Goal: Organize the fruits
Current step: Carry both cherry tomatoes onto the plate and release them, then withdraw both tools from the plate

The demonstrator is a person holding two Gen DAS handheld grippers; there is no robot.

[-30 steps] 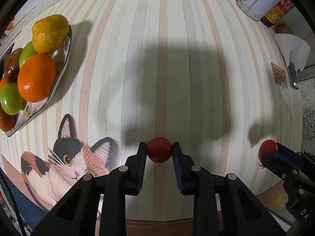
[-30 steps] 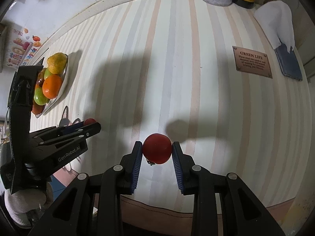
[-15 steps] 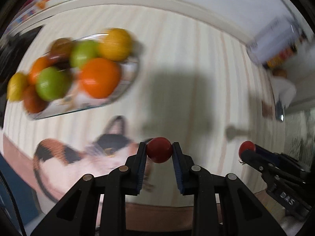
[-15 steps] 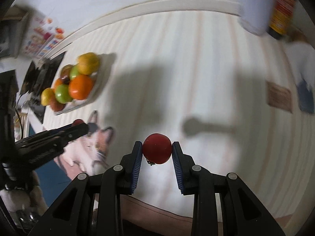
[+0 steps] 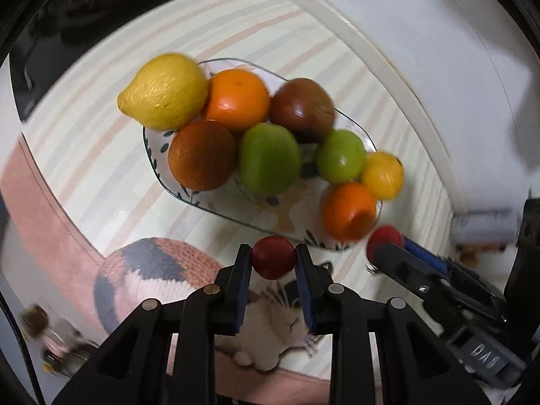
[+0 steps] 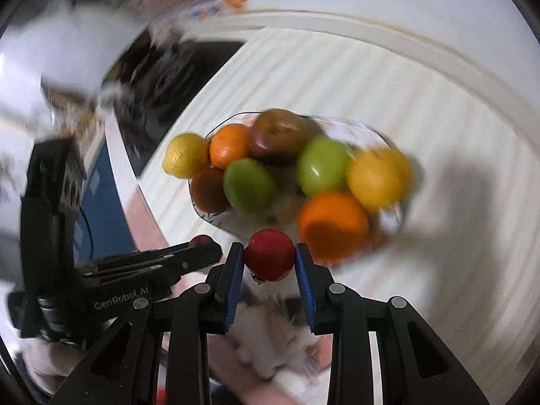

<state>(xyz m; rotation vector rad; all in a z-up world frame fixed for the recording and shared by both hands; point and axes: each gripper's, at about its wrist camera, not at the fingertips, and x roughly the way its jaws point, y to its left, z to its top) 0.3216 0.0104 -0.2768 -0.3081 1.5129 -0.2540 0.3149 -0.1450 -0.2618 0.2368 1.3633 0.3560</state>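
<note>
My left gripper is shut on a small dark red fruit, held just in front of the near rim of a glass fruit plate. My right gripper is shut on a red tomato, also at the plate's near rim. The plate holds lemons, oranges, green fruits and a dark brown-red one. Each gripper shows in the other's view: the right gripper at the right, the left gripper at the left.
The plate stands on a striped tablecloth with a cat picture under the grippers. A dark stove surface lies beyond the table's left edge. A white wall rim runs behind the plate. A blurred can stands at far right.
Both grippers have swung left with their red fruits, from over the bare cloth to the fruit plate, which now fills the middle of both views. Grips unchanged.
</note>
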